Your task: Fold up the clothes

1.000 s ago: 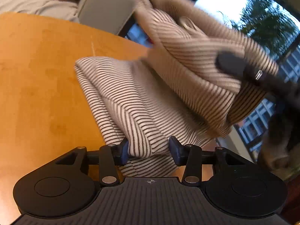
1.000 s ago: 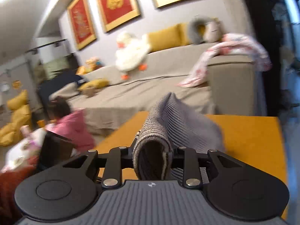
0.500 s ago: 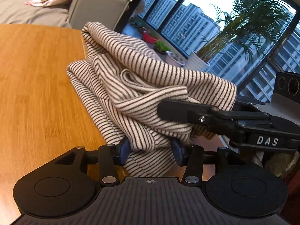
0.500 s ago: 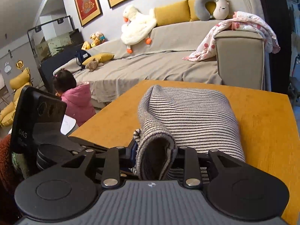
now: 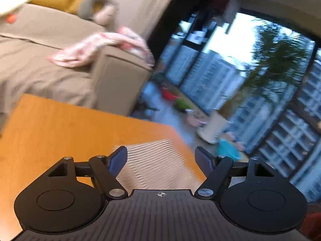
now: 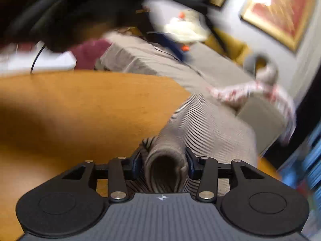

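A: What is the biggest thing here?
B: The orange-brown wooden table (image 5: 60, 132), also seen from the right wrist (image 6: 84, 108). Beyond its far edge stands a beige fabric sofa (image 5: 40, 60) with a pink patterned blanket (image 5: 96, 46) draped over its arm.
A: And the garment?
B: The grey-and-white striped knit garment (image 6: 206, 128) lies folded on the table near its right-hand corner, blurred in both views. From the left wrist it shows as a flat striped patch (image 5: 156, 164) on the table.
A: The right gripper?
B: The black right gripper (image 6: 163, 160) pinches a rolled fold of the garment, fingers tight against its sides.
A: The left one?
B: The black left gripper (image 5: 160, 158) is spread wide above the garment, its blue pads (image 5: 118, 158) holding nothing.
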`<state>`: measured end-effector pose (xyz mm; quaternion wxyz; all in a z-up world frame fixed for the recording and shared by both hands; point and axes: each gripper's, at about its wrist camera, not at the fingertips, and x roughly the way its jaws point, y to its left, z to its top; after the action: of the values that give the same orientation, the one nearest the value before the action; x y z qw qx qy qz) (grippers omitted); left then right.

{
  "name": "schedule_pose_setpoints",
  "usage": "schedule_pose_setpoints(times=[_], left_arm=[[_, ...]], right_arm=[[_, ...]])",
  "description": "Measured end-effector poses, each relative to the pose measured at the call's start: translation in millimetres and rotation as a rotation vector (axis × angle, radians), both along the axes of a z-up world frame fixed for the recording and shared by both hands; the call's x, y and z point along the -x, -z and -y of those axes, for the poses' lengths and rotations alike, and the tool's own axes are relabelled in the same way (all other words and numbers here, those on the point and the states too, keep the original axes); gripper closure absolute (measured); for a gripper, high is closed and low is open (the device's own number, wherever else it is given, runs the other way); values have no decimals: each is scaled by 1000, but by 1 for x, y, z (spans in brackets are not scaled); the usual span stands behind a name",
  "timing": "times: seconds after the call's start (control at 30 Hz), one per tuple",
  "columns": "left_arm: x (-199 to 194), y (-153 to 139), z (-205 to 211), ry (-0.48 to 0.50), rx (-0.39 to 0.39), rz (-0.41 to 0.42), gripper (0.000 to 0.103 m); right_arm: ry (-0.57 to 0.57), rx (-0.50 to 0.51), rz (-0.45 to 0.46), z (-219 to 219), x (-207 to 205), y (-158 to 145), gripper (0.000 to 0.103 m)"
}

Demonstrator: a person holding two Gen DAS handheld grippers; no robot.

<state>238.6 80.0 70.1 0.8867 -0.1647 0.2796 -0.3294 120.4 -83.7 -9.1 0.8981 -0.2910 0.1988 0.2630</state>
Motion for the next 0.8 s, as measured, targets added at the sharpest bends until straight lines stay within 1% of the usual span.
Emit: schedule_pose_setpoints(times=[0.03, 0.07, 0.1, 0.13, 0.17, 0.2, 0.23, 0.27, 0.3, 0.37, 0.43, 0.5, 0.53, 0.6, 0.63, 0.7, 0.8], left_arm=[[-4, 3, 9, 38, 4, -6, 24], [-9, 12, 18, 59, -21, -29, 24], [-14, 21, 27, 79, -45, -52, 27], [-19, 34, 35, 81, -82, -85, 30], [-24, 47, 37, 75, -115, -107, 31], [-26, 55, 38, 62, -146, -109, 32], [-25, 61, 37, 37, -184, -104, 31], [-24, 67, 36, 12, -222, -101, 26], [-25, 72, 34, -2, -218, -142, 15], [-29, 86, 23, -1, -126, -229, 15], [-28, 89, 21, -2, -99, -235, 15], [-27, 90, 22, 1, -101, -229, 15], [-27, 90, 23, 2, -102, -226, 15], [-28, 91, 22, 4, -102, -224, 15], [-29, 92, 20, 6, -101, -226, 15], [-30, 92, 19, 8, -101, -228, 15], [-34, 89, 21, 5, -110, -226, 15]], right_arm=[[-7, 25, 19, -5, 3, 2, 55], [-11, 29, 21, -6, 4, 2, 47], [-16, 3, 0, 0, 4, -3, 44], [-23, -34, -26, 8, 3, -10, 37], [-31, -70, -52, 16, 2, -16, 30], [-31, -115, -76, 27, 1, -24, 25], [-22, -170, -97, 40, 0, -34, 14], [-10, -227, -116, 54, -2, -43, 5], [5, -291, -135, 70, -4, -53, 2], [48, -449, -194, 103, -13, -69, 0], [162, -594, -262, 134, -32, -66, 0], [293, -726, -328, 163, -53, -57, 0], [346, -766, -362, 173, -60, -48, 0], [425, -788, -433, 182, -68, -22, 0], [440, -785, -448, 183, -70, -15, 0], [416, -749, -437, 175, -69, -16, 0], [379, -694, -420, 164, -69, -18, 7]])
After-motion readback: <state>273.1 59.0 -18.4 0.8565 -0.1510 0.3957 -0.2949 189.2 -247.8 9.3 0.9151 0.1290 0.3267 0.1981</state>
